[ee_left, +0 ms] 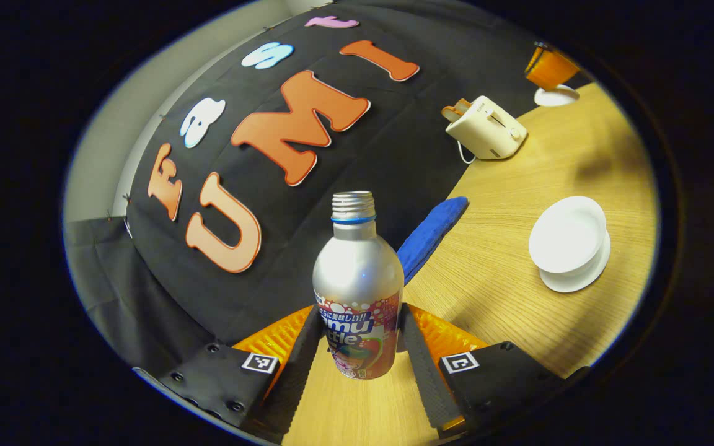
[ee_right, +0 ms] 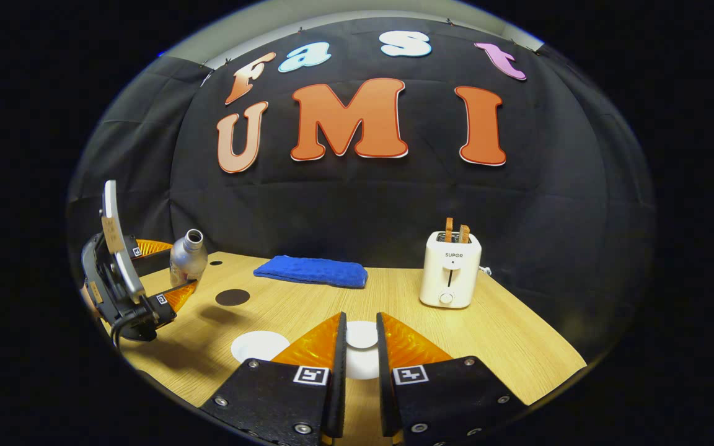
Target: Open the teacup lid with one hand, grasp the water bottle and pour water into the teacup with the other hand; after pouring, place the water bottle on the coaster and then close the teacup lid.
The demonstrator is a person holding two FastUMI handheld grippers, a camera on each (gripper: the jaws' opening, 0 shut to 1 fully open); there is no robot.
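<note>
Silver metal bottle (ee_left: 358, 285) sits between the left gripper (ee_left: 360, 347) fingers, lower centre of the left gripper view; both fingers look pressed on its labelled body. Long axis upright, open mouth pointing up, tilted slightly.

Right gripper (ee_right: 360, 347), bottom centre of the right gripper view: narrow gap, a white piece (ee_right: 361, 334) between the fingers, probably the teacup lid; contact unclear.

Teacup (ee_left: 569, 235) on its saucer (ee_left: 577, 272) lies right of the bottle, well apart. Dark coaster (ee_right: 232, 297) near the bottle. Left gripper is the pourer; the mouth must swing toward the cup.
</note>
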